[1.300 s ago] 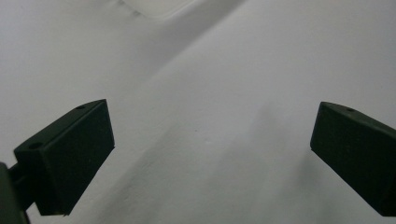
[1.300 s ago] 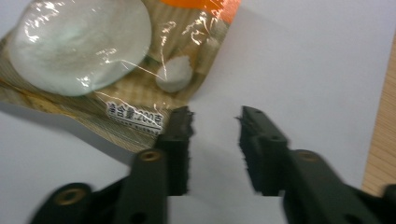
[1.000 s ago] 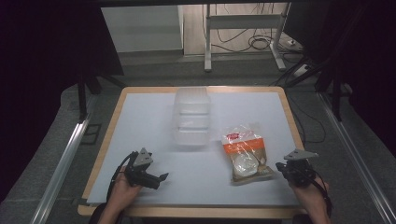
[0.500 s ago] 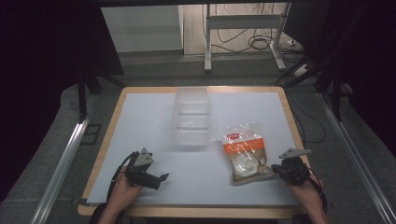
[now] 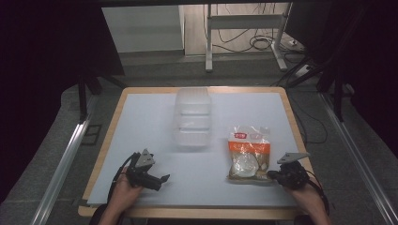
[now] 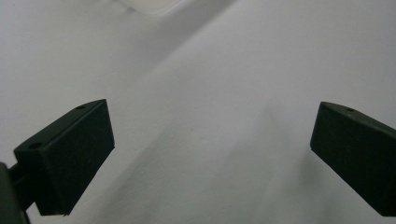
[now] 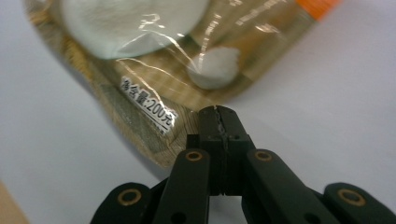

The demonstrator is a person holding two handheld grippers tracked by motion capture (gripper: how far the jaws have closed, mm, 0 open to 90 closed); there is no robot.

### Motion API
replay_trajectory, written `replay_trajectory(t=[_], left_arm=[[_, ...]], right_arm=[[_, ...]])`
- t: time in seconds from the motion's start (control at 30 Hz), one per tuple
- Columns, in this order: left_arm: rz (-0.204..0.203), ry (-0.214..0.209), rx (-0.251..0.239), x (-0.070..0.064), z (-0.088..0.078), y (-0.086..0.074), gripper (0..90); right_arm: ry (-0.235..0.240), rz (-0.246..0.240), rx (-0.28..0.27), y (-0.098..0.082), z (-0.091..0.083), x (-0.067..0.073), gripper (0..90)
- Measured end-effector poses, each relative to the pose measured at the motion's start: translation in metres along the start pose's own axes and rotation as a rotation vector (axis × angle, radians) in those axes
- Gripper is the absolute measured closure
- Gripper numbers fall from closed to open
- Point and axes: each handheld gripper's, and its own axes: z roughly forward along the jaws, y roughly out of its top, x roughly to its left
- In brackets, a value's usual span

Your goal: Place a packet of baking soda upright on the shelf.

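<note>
Right gripper [image 7: 218, 109] jaws together at the snack bag [image 5: 247, 152] near edge, left gripper [image 6: 210, 154] apart: reopen before nudging toward 12 o'clock.

Wood-edged white table [image 5: 141, 112], grey floor [image 5: 155, 70], metal stand legs [image 5: 209, 42], tangled cables [image 5: 263, 43], dark surroundings

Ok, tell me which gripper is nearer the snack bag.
Right. The right gripper, jaws shut, sits at the snack bag's near right corner, its tips at the bag's edge. The left gripper, jaws open, rests far off across the table to the bag's left.
</note>
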Motion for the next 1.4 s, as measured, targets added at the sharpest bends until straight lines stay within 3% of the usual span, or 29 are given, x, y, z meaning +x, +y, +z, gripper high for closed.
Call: replay_trajectory(t=[0.33,0.5,0.73,0.97,1.23,1.4], left_arm=[[0.003,0.001,0.006,-0.001,0.001,0.0,0.0],[0.0,0.004,0.008,-0.001,0.001,0.0,0.0],[0.001,0.008,0.009,-0.001,0.001,0.0,0.0],[0.0,0.012,0.009,-0.001,0.0,-0.001,0.0],[0.003,0.015,0.009,-0.001,-0.001,-0.002,0.0],[0.009,0.017,0.013,-0.002,-0.001,-0.001,0.0]], right_arm=[[0.099,-0.064,0.002,0.004,0.005,0.017,88.4],[0.166,-0.115,0.008,0.012,0.014,0.038,88.4],[0.201,-0.19,0.015,0.027,0.027,0.065,88.4],[0.207,-0.194,0.021,0.031,0.029,0.069,87.2],[0.185,-0.204,0.029,0.03,0.023,0.069,77.6],[0.158,-0.194,-0.021,0.031,0.01,0.067,67.1]])
